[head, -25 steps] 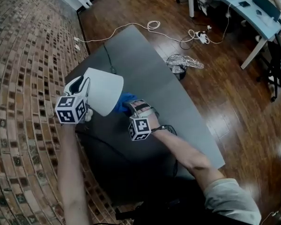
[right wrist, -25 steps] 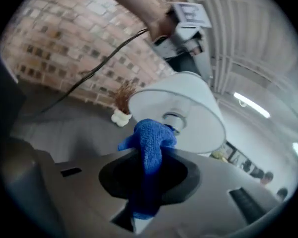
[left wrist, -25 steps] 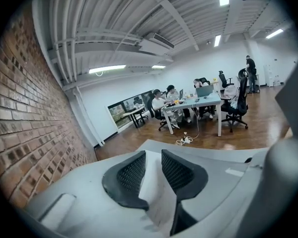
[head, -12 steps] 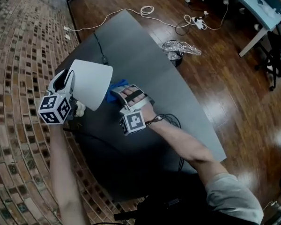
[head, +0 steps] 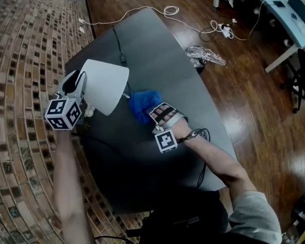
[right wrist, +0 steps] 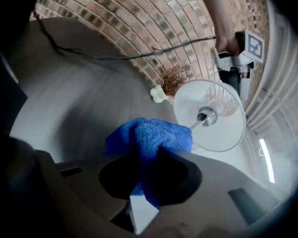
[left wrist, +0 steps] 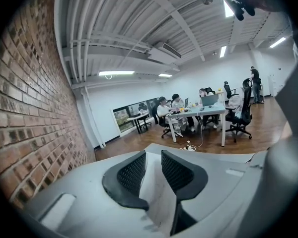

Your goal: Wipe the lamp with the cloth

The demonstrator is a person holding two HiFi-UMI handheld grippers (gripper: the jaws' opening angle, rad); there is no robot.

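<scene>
Centre frame, our left gripper (head: 80, 83) pinches the rim of the white lamp (head: 105, 85), which is tilted over a grey table (head: 152, 50). Just to its right, our right gripper (head: 151, 113) is clamped on a blue cloth (head: 142, 103). A brick floor (head: 20, 85) fills the left and a glossy wood floor (head: 254, 100) the right.

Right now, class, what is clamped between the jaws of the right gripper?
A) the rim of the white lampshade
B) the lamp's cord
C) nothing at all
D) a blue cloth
D: in the right gripper view the right gripper has its dark jaws closed on the blue cloth; the white lampshade is pinched by the left gripper instead.
</scene>
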